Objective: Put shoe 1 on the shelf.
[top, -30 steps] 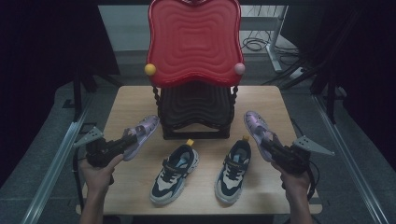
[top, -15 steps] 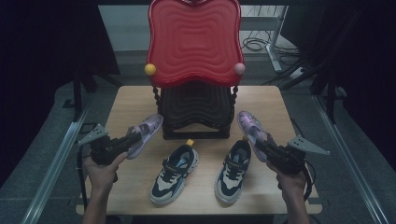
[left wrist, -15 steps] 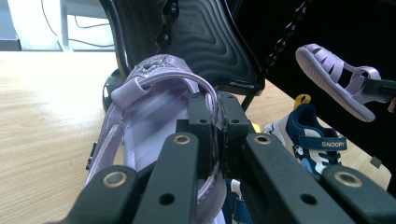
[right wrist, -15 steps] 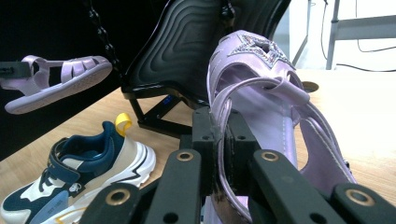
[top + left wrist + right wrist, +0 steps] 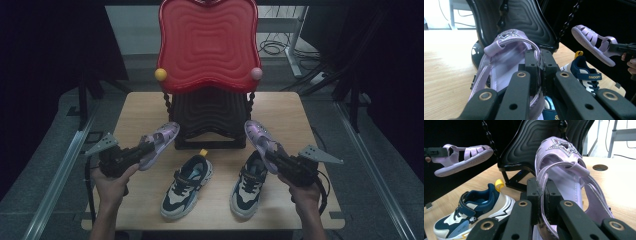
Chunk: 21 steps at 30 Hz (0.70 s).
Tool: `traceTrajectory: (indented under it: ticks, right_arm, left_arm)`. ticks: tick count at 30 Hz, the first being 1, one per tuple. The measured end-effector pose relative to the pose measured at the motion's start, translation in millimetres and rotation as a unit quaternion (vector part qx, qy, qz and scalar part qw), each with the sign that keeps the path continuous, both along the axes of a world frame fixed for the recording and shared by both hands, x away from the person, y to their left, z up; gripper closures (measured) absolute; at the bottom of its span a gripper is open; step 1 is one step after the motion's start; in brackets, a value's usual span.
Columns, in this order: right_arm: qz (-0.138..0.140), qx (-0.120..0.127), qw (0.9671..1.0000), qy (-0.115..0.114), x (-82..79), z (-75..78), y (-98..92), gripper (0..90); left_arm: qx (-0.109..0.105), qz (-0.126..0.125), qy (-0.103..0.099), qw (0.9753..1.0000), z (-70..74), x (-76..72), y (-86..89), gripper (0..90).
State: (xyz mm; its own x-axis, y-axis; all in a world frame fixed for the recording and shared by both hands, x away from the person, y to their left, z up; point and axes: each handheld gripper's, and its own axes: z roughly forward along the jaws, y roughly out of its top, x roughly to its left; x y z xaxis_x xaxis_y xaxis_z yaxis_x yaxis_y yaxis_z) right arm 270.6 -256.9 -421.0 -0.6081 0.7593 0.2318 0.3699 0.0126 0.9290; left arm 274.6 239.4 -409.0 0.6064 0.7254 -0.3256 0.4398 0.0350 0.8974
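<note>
Since the earlier frame both lilac sandals have drifted inward and up toward the black stand; the right one went from frame right of the sneakers to above the right sneaker.

Left gripper (image 5: 131, 156) holds the left lilac strappy plastic sandal (image 5: 159, 144), left of centre in the high view, lifted off the pale wooden table (image 5: 135, 107). Right gripper (image 5: 278, 162) holds the right lilac strappy plastic sandal (image 5: 260, 138), right of centre, also airborne, toe pointing to the upper left.

Fingers: in the left gripper view they are closed on the heel strap (image 5: 537, 53), strap pinched between them, sole extending away up-frame. Same in the right gripper view: fingers squeezed on the back strap (image 5: 541, 180), glitter star toe (image 5: 559, 145) beyond them.

Handling, my read: light, flexible jelly-type plastic. A strap grip lets the sole droop and swing, so move slowly. The surface looks glossy, so it may slip under a light pinch. Not fragile. Heel strap is a workable hold; pinching the sole edge would be stiffer.

Nearby: two navy-and-cream child sneakers (image 5: 186, 186) (image 5: 250, 184) on the table below the sandals, black ribbed stand (image 5: 210, 117) with red wavy moulded panel (image 5: 207, 42) behind. Watch clearance at the stand's feet.
</note>
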Motion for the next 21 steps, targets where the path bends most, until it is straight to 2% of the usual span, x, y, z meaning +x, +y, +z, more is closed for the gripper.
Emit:
traceTrajectory:
  ticks: [11, 21]
  right_arm:
    - [0.018, 0.001, 0.9998, 0.002, 5.1, 0.1, 14.2, 84.7]
    - [0.030, 0.007, 0.9995, 0.005, 13.7, -1.3, 28.8, 84.7]
  left_arm:
    - [0.000, -0.017, -0.004, 0.9999, 4.0, 7.5, -17.6, 86.4]
    - [-0.001, -0.020, -0.011, 0.9997, 9.4, 16.0, -27.5, 86.4]
